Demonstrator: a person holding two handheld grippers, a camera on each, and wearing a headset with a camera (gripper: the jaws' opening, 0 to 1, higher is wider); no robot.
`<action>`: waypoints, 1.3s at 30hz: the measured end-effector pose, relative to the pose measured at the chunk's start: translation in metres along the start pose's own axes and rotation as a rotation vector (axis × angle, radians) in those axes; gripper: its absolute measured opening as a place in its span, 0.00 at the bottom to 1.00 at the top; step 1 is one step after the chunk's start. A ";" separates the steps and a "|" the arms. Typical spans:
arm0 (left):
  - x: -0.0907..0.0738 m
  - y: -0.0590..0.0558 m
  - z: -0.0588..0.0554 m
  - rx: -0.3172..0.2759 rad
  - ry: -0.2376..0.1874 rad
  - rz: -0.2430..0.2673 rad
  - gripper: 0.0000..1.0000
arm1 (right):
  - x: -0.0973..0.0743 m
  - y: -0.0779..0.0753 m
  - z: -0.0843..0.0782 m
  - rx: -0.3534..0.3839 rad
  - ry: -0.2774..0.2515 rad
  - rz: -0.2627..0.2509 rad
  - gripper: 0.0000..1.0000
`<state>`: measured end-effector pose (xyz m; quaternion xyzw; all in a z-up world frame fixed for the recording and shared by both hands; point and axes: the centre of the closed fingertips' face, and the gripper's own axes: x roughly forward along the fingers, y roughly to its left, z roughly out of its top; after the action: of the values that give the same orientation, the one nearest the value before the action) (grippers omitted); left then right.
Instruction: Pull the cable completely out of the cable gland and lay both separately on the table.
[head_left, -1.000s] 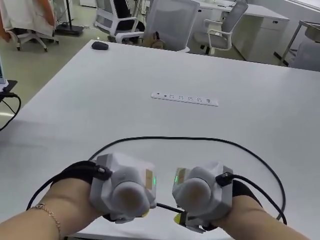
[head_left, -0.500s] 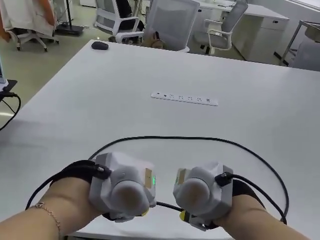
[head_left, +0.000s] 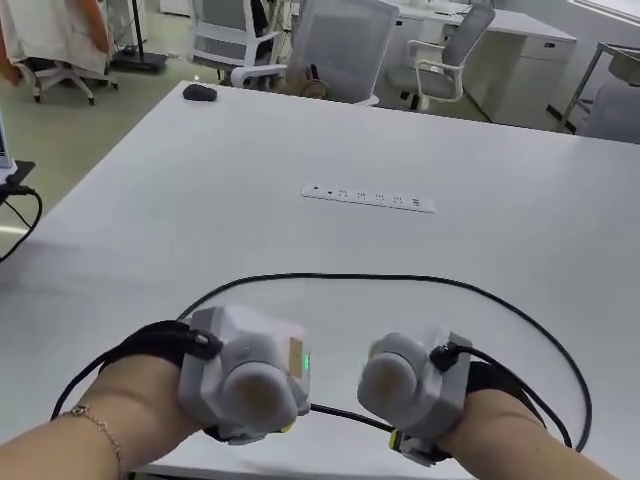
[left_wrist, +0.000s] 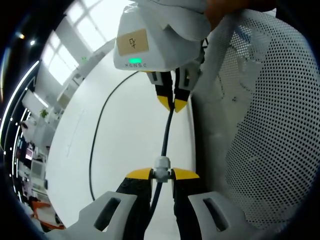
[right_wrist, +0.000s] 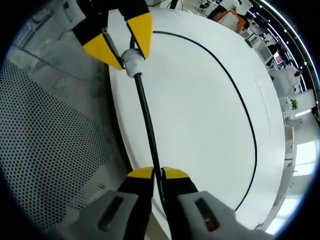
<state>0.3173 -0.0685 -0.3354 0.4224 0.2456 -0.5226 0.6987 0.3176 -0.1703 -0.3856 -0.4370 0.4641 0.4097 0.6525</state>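
A grey-white cable gland (left_wrist: 162, 166) was seen gripped between the yellow-tipped left tongs (left_wrist: 161, 175), which were closed narrowly upon it, with a black cable (left_wrist: 167, 132) threaded through its middle. A short way along, the cable was pinched by the right tongs (right_wrist: 158, 175), drawn tight around it, so that a straight run of cable was stretched between the two tools. Gland and cable were held together at the near edge of the white tabletop (head_left: 300, 130), the gland not yet freed from the cable. The rest of the cable was laid in a wide arc across the tabletop, curving out from the left side and back round on the right.

Further out, a white power strip (head_left: 369, 198) was set flat near the middle of the tabletop, and a dark mouse (head_left: 200, 91) was left at its far corner, both well apart from the work. Beyond the far edge, office chairs (head_left: 345, 45) were ranged. A white perforated mesh panel (left_wrist: 265, 125) was seen close beside the tongs, off the tabletop's near edge. In the head view the tips were largely hidden behind the tools' pale housings and the person's wrists.
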 end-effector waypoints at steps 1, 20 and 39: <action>0.000 0.000 0.000 0.000 0.000 0.000 0.16 | 0.000 0.001 0.000 -0.001 0.000 0.003 0.05; 0.001 -0.002 0.007 0.020 -0.030 -0.012 0.16 | -0.015 0.021 0.065 -0.157 -0.287 0.044 0.05; 0.001 0.001 0.003 0.009 -0.018 -0.006 0.16 | -0.003 0.004 0.028 -0.072 -0.111 0.003 0.03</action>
<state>0.3179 -0.0717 -0.3339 0.4201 0.2381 -0.5295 0.6975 0.3201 -0.1426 -0.3780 -0.4361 0.4128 0.4508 0.6605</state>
